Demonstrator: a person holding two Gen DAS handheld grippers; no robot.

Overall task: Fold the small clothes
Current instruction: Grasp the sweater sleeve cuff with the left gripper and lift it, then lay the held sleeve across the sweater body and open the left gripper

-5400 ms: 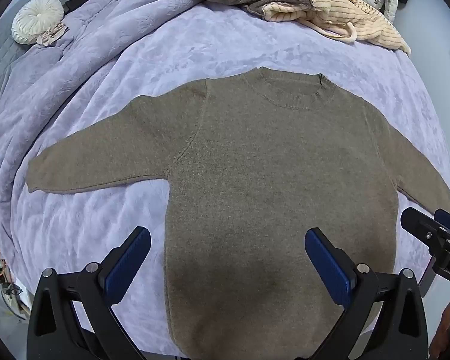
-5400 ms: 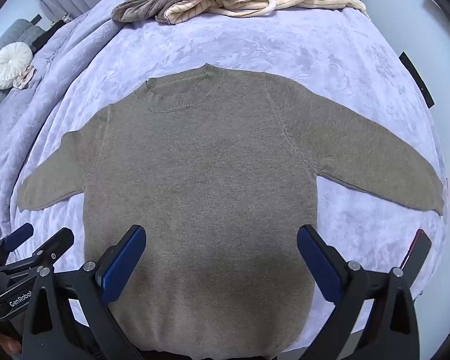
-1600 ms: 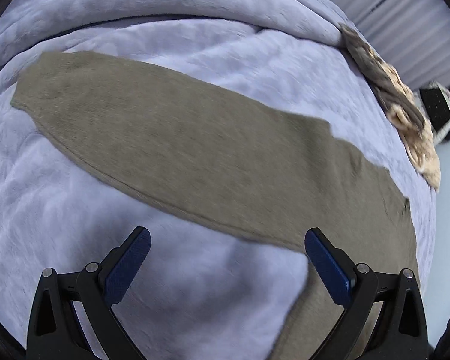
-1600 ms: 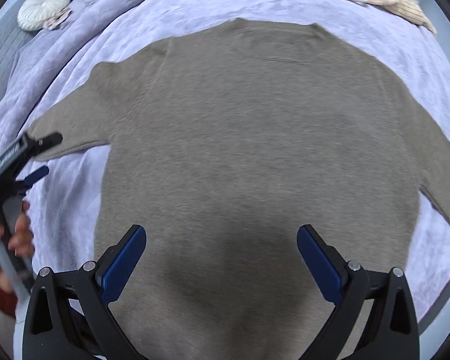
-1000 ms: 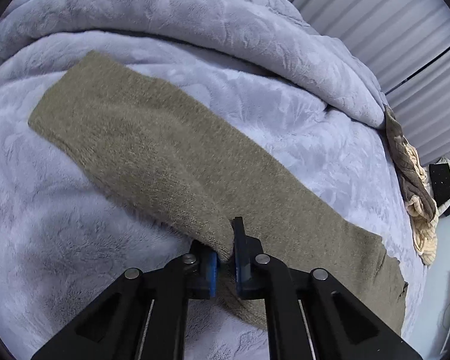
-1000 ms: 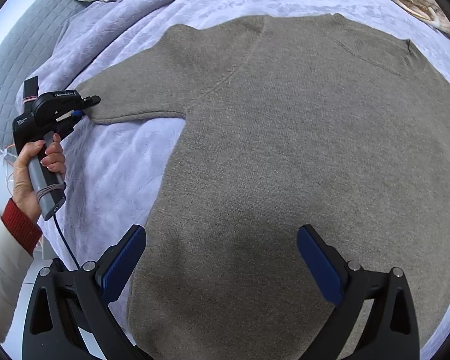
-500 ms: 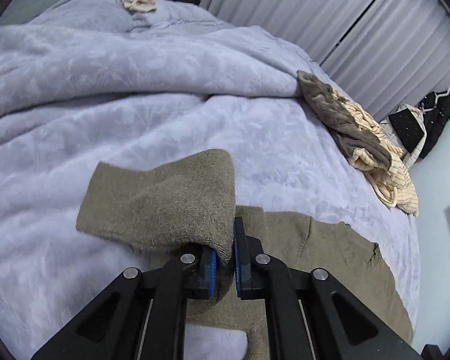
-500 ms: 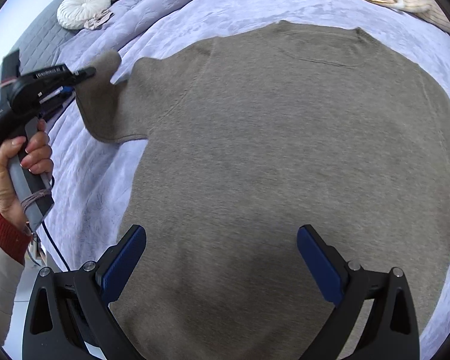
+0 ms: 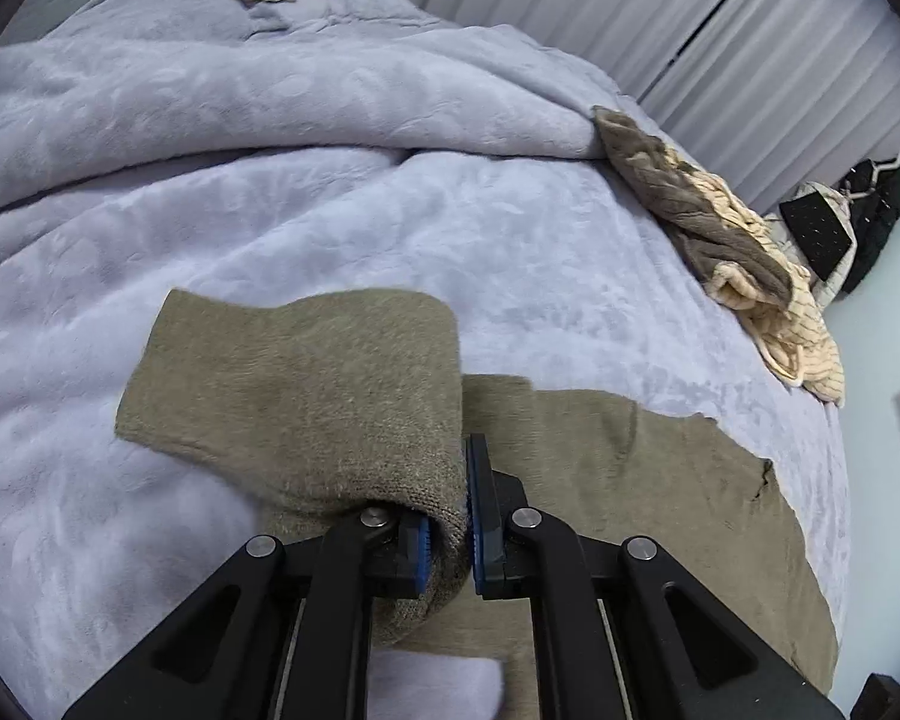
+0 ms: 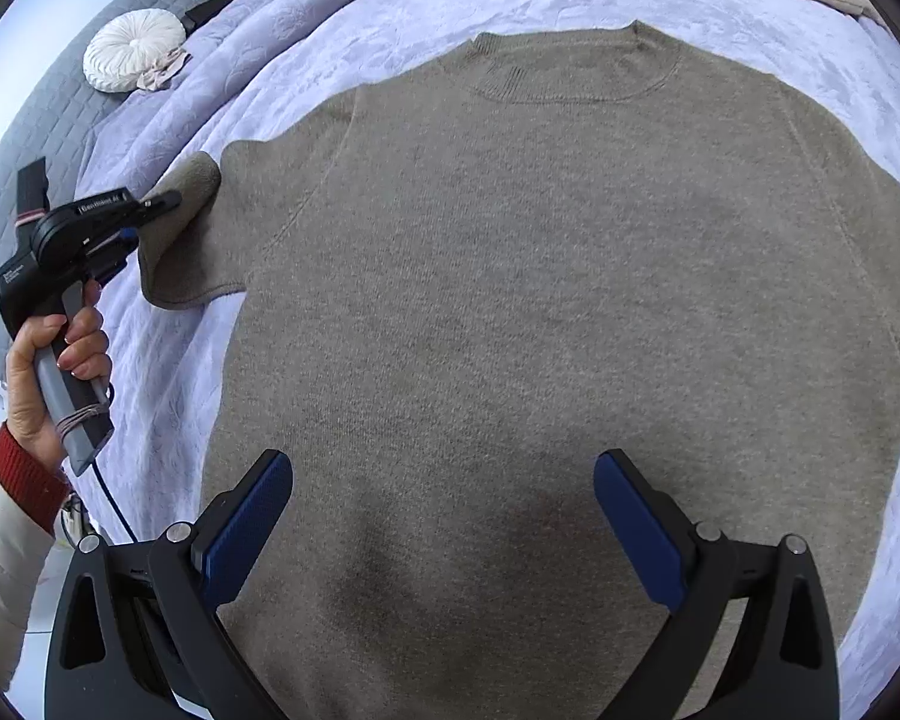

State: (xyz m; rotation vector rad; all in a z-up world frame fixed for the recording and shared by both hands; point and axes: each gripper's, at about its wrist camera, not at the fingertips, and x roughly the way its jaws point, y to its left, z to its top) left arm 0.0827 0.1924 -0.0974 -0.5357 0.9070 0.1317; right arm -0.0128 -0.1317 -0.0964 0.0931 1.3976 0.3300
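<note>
Left tool (image 9: 447, 531) clamped on sweater (image 10: 558, 312) cuff (image 9: 306, 396), raised for folding inward; right tool (image 10: 444, 534) open above hem.

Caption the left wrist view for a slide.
Left gripper shut on the olive sweater's sleeve, folding it toward the body on the lilac blanket.

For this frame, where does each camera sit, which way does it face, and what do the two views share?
Left wrist: on the left gripper, angled down across the bed; its fingers pinch the sweater sleeve.
Right wrist: on the right gripper, looking steeply down on the sweater body; open fingers, plus the left hand and white sleeve.
Shared: sweater, pinched sleeve, left gripper, clothes pile.
</note>
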